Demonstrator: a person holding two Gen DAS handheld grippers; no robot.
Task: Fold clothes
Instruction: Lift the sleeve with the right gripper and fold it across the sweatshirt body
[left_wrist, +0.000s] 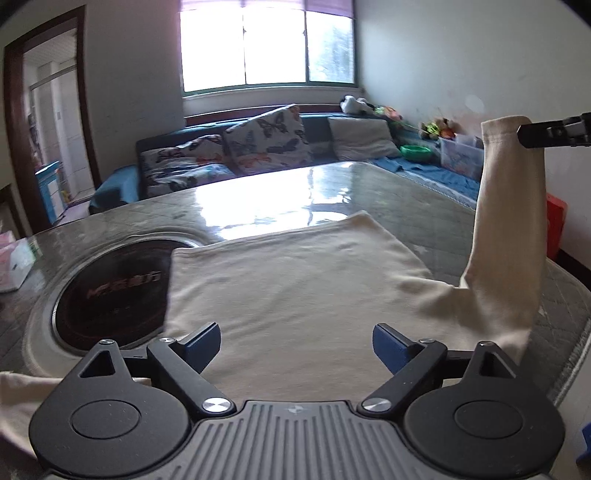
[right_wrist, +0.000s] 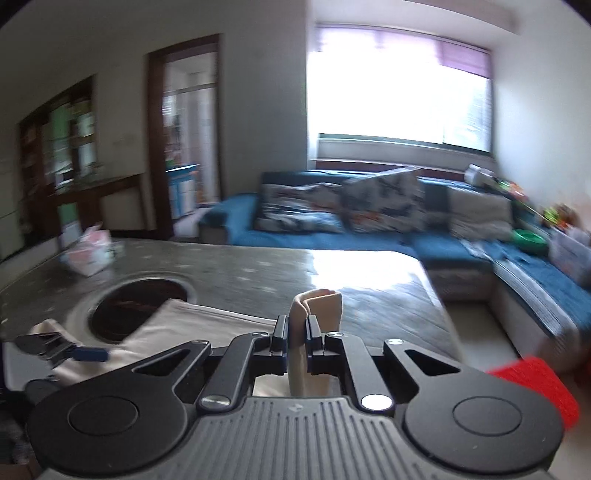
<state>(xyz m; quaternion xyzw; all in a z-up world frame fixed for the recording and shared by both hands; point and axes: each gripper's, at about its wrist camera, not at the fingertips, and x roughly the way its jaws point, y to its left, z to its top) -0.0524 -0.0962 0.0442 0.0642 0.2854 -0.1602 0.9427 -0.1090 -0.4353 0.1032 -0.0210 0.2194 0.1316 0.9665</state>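
Observation:
A cream garment (left_wrist: 295, 280) lies flat on the glossy table (left_wrist: 258, 199), partly covering a round dark cooktop (left_wrist: 110, 291). My left gripper (left_wrist: 296, 345) hovers wide open just above the garment's near part, with nothing between its blue pads. The garment's sleeve (left_wrist: 509, 206) rises steeply at the right, lifted by my right gripper (left_wrist: 524, 133). In the right wrist view that gripper (right_wrist: 296, 334) is shut on the sleeve end (right_wrist: 319, 308), which pokes out bunched above the fingers. The left gripper (right_wrist: 74, 352) shows there at the lower left over the cloth (right_wrist: 192, 328).
A blue sofa (right_wrist: 332, 236) with patterned cushions runs behind the table and along the right wall, with toys and a clear box (left_wrist: 460, 155) on it. A pink-and-white tissue pack (right_wrist: 88, 254) sits at the table's far left. A red object (right_wrist: 535, 387) is at the right.

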